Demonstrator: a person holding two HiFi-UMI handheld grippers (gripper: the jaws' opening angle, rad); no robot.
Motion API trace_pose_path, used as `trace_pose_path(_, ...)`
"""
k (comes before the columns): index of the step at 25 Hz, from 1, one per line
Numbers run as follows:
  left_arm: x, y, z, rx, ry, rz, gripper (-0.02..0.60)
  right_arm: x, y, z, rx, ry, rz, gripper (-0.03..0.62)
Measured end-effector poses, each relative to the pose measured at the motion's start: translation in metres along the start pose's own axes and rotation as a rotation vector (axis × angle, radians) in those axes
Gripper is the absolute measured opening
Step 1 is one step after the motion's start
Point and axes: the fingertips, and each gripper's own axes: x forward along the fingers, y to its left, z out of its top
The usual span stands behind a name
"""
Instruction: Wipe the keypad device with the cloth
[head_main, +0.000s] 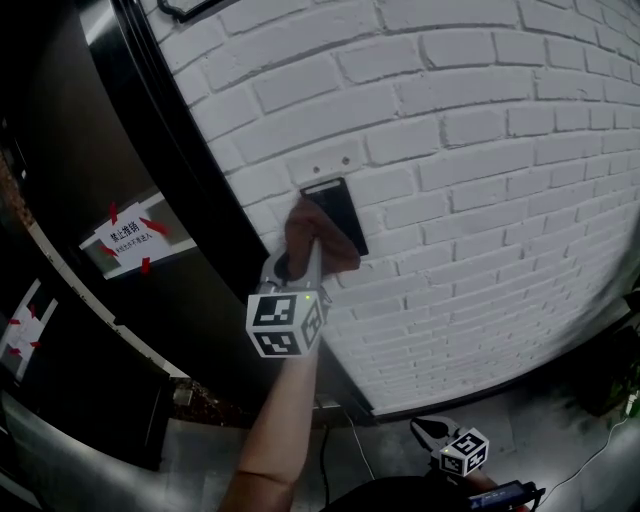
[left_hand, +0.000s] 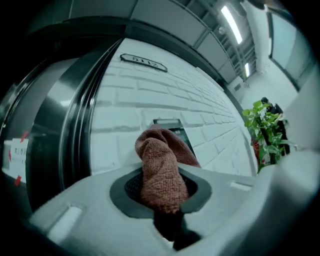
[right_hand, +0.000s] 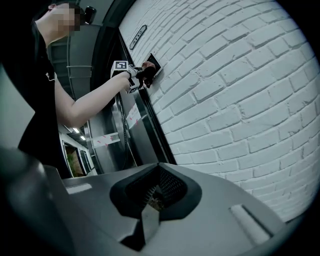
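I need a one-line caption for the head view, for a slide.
Left gripper holds a brown cloth on the black keypad device mounted on a white brick wall; right gripper hangs low.

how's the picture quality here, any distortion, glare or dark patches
Head view: strong fisheye bends the brick wall courses, and the left side sinks into deep shadow. Left gripper view: the cloth weave is sharp, the ceiling lights blow out, and the corners vignette black. Right gripper view: the bricks curve too, and the corners are dark.
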Motion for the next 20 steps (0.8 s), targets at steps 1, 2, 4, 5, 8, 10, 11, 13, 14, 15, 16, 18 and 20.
trace_pose_path(1,-0.001,-0.004,-0.013,-0.02,0.022,-0.01,0.066,0.002,0.002,0.0,0.0,0.003,0.005,0.002)
trace_pose_path(2,-0.003,-0.008,-0.025,-0.041,0.044,-0.02,0.066,0.004,0.004,-0.002,0.003,0.007,0.01,0.002)
trace_pose_path(4,-0.005,-0.014,-0.046,-0.132,0.066,-0.044,0.066,0.007,0.007,-0.005,0.007,0.018,0.021,0.002)
trace_pose_path(5,-0.006,-0.016,-0.054,-0.218,0.058,-0.058,0.066,0.009,0.01,-0.006,0.005,0.024,0.027,0.002)
trace_pose_path(8,-0.009,-0.029,-0.069,-0.573,-0.029,-0.112,0.066,0.014,0.016,-0.006,-0.006,0.035,0.042,0.002)
trace_pose_path(10,-0.007,-0.052,-0.071,-0.718,-0.07,-0.167,0.066,0.015,0.016,-0.007,-0.005,0.038,0.039,0.002)
trace_pose_path(11,-0.005,-0.066,-0.068,-0.728,-0.075,-0.199,0.066,0.014,0.015,-0.008,-0.003,0.038,0.036,0.002)
trace_pose_path(13,0.002,-0.092,-0.057,-0.652,-0.067,-0.248,0.066,0.014,0.013,-0.006,-0.002,0.036,0.033,0.002)
trace_pose_path(14,0.006,-0.096,-0.05,-0.582,-0.062,-0.245,0.067,0.014,0.013,-0.004,-0.002,0.032,0.033,0.002)
trace_pose_path(15,0.009,-0.093,-0.044,-0.493,-0.059,-0.22,0.066,0.013,0.013,-0.001,-0.001,0.026,0.032,0.002)
trace_pose_path(16,0.011,-0.087,-0.038,-0.388,-0.056,-0.183,0.066,0.013,0.013,0.0,0.002,0.019,0.03,0.002)
trace_pose_path(18,0.01,-0.072,-0.022,-0.177,-0.064,-0.11,0.066,0.008,0.009,-0.001,0.015,0.015,0.02,0.002)
trace_pose_path(20,0.01,-0.059,0.002,-0.027,-0.085,-0.071,0.066,0.002,0.003,-0.004,0.04,0.018,0.009,0.002)
